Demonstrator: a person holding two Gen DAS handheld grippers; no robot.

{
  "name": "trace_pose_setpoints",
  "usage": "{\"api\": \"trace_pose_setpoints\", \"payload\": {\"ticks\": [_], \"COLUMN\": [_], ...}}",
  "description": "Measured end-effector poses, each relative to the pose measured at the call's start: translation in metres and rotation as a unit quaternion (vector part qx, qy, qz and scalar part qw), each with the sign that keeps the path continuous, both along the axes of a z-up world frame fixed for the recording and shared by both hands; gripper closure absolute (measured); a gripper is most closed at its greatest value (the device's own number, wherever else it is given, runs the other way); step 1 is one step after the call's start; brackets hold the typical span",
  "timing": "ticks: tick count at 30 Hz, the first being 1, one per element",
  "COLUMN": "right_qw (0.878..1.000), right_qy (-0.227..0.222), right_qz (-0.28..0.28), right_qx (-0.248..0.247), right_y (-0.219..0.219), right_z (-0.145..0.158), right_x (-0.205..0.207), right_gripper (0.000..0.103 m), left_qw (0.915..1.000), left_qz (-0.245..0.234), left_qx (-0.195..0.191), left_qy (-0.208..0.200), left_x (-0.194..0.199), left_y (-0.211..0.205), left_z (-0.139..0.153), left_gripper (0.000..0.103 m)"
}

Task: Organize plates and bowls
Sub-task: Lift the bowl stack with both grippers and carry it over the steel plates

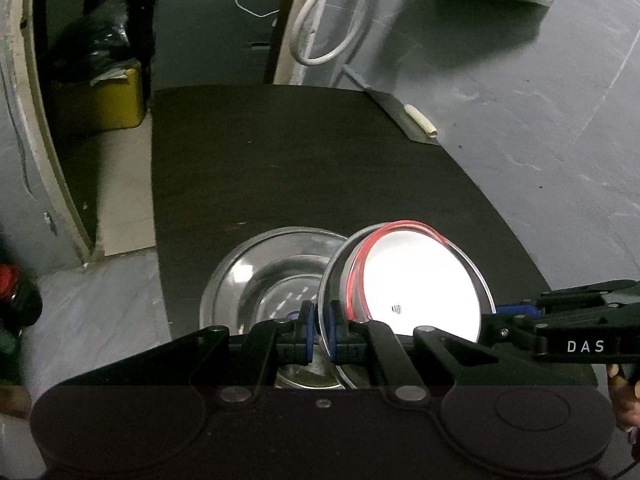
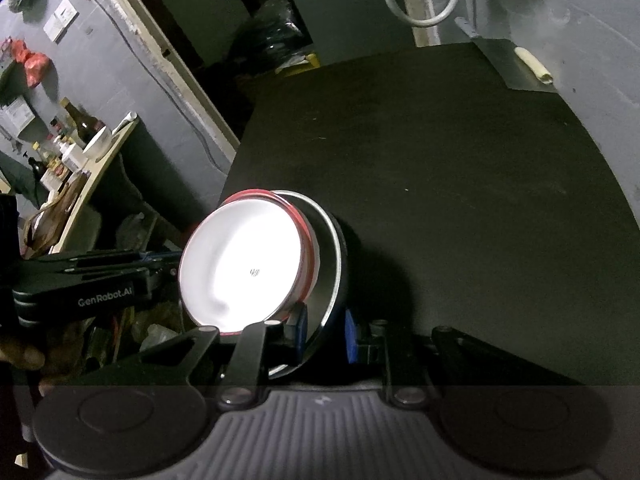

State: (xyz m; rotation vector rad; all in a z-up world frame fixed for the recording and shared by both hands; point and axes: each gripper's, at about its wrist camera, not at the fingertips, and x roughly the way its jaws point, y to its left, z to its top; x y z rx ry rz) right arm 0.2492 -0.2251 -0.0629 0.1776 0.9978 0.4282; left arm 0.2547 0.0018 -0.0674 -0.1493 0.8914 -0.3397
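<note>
A white plate with a red rim (image 1: 420, 280) (image 2: 240, 264) sits inside a steel bowl (image 1: 334, 272) (image 2: 330, 248). The pair is held tilted above the dark table (image 1: 280, 160) (image 2: 440, 160). My left gripper (image 1: 320, 334) (image 2: 176, 268) is shut on the steel bowl's thin rim on one side. On the opposite side my right gripper (image 2: 326, 334) (image 1: 496, 316) is shut on its wall, one blue pad inside and one outside. A second steel bowl (image 1: 256, 276) rests on the table below and left of the held pair; the right wrist view does not show it.
A flat blade with a cream handle (image 1: 420, 120) (image 2: 534, 66) lies at the table's far right corner. A white hose loop (image 1: 320, 20) hangs behind. A yellow box (image 1: 104, 100) stands on the floor at left. A shelf of bottles (image 2: 80, 140) stands far left.
</note>
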Motion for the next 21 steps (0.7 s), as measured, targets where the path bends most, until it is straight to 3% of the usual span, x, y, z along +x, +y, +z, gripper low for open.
{"api": "trace_pose_setpoints", "payload": {"ticks": [21], "right_qw": [0.999], "right_qy": [0.009], "right_qz": [0.044], "right_qx": [-0.009], "right_y": [0.040], "right_z": [-0.005], "right_x": [0.025], "right_gripper": [0.081], "left_qw": [0.9983], "left_qz": [0.051], "left_qx": [0.013], "left_qy": [0.023], "left_x": [0.007], "left_y": [0.029], "left_z": [-0.013], "left_gripper": [0.099]}}
